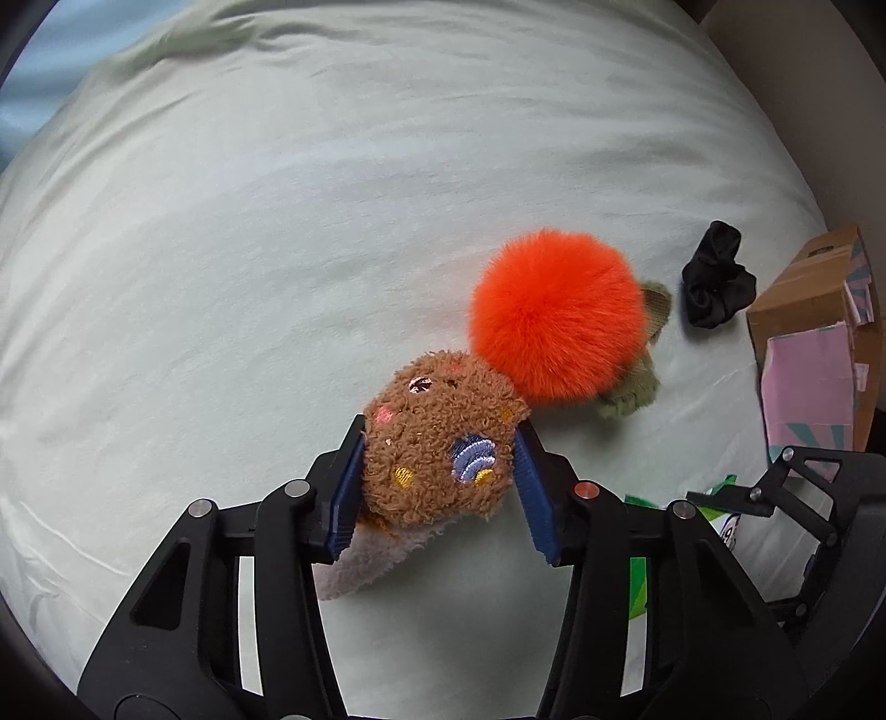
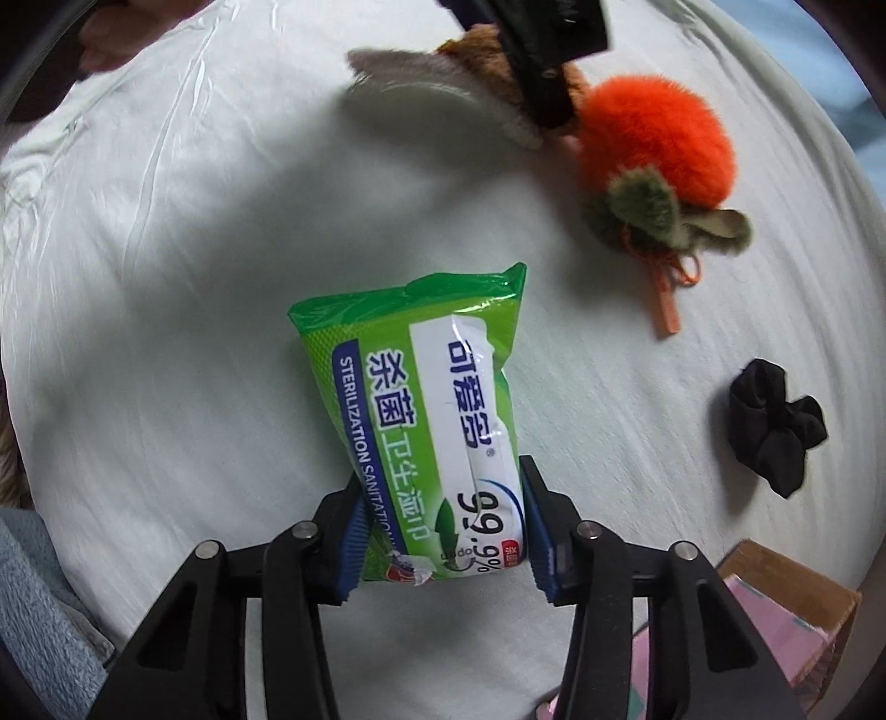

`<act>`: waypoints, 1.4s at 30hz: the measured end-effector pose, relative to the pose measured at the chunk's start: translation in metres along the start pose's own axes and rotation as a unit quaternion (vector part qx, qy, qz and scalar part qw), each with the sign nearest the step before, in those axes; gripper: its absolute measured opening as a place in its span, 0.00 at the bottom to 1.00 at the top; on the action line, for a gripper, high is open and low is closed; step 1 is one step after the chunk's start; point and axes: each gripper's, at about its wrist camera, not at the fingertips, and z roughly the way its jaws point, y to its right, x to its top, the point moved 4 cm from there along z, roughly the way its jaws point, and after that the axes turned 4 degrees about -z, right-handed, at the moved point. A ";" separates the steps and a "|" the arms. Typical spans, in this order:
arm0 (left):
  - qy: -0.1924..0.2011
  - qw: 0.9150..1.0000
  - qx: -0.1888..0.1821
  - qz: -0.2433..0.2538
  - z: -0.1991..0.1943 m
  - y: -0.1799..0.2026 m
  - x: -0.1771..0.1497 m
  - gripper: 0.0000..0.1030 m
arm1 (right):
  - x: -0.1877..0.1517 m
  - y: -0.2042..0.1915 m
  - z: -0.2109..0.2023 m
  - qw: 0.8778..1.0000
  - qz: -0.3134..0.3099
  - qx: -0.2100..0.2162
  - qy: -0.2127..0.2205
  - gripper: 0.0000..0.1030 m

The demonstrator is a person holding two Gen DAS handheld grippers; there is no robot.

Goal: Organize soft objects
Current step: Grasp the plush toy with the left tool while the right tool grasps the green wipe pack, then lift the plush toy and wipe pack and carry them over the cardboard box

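Observation:
My left gripper [image 1: 440,476] is shut on a brown fuzzy plush toy [image 1: 437,437] with embroidered spots and a pale tail, on the pale green bed sheet [image 1: 277,221]. An orange pompom [image 1: 556,315] with green leaves lies just beyond it, touching it. My right gripper [image 2: 440,531] is shut on a green wet-wipes pack [image 2: 432,432] lying on the sheet. In the right wrist view the orange pompom [image 2: 656,138] and the brown plush [image 2: 487,50] sit at the top, with the left gripper partly covering the plush.
A black scrunchie [image 1: 717,277] lies right of the pompom; it also shows in the right wrist view [image 2: 775,426]. A cardboard box with pink lining [image 1: 819,343] stands at the right bed edge and shows in the right wrist view [image 2: 775,609]. A blue cloth [image 2: 39,609] lies at lower left.

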 end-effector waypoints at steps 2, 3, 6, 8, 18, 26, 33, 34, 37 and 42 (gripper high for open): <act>0.003 1.000 0.003 -0.002 -0.011 0.001 -0.005 0.44 | -0.004 -0.001 -0.009 1.000 0.009 0.000 0.006 0.43; 0.004 1.000 0.003 -0.003 -0.016 0.001 -0.007 0.44 | -0.006 -0.002 -0.014 1.000 0.016 0.000 0.009 0.43; 0.017 1.000 0.003 -0.006 -0.038 0.001 -0.017 0.44 | -0.018 -0.009 -0.027 0.999 0.028 -0.008 0.016 0.43; 0.029 1.000 0.004 -0.008 -0.061 0.003 -0.027 0.44 | -0.022 -0.010 -0.040 0.999 0.029 -0.020 0.021 0.43; 0.079 0.997 0.008 -0.015 -0.145 0.037 -0.066 0.44 | -0.058 -0.010 -0.139 0.982 0.171 -0.017 0.076 0.43; 0.128 0.992 -0.016 -0.009 -0.212 0.083 -0.093 0.44 | -0.092 0.014 -0.207 0.949 0.291 -0.026 0.120 0.43; 0.164 0.986 -0.025 -0.010 -0.253 0.142 -0.101 0.44 | -0.141 0.055 -0.255 0.917 0.364 -0.041 0.155 0.43; 0.167 0.986 -0.025 -0.010 -0.256 0.152 -0.100 0.44 | -0.148 0.058 -0.261 0.915 0.368 -0.043 0.159 0.43; 0.177 0.984 -0.019 -0.013 -0.263 0.185 -0.098 0.45 | -0.172 0.072 -0.276 0.910 0.374 -0.047 0.172 0.43; 0.187 0.982 -0.011 -0.035 -0.261 0.248 -0.088 0.45 | -0.219 0.100 -0.291 0.909 0.372 -0.039 0.186 0.43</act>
